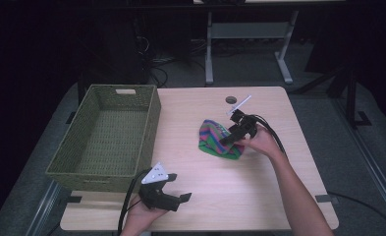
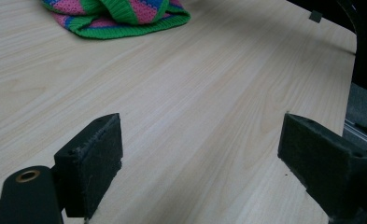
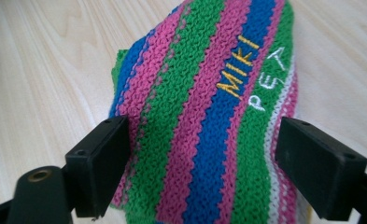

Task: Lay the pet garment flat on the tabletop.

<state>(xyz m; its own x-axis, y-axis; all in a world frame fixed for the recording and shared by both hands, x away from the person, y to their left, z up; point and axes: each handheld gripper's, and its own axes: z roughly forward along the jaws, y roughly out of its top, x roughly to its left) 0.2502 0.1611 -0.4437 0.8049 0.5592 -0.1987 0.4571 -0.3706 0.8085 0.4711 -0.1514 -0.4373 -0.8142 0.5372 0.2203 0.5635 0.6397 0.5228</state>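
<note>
A striped knitted garment (image 1: 215, 140) in pink, green and blue lies crumpled on the wooden table (image 1: 190, 216), right of centre. My right gripper (image 1: 228, 139) is open just above it, and in the right gripper view the knit (image 3: 209, 116) with yellow and white stitched letters lies between the spread jaws, untouched. My left gripper (image 1: 180, 199) rests open near the table's front edge with nothing between its fingers. Its own view looks across bare wood toward the garment (image 2: 118, 16) at the top left.
An empty woven green basket (image 1: 107, 137) stands at the table's left side. A small dark round mark (image 1: 231, 100) lies near the far edge. Desk legs and cables show on the floor beyond the table.
</note>
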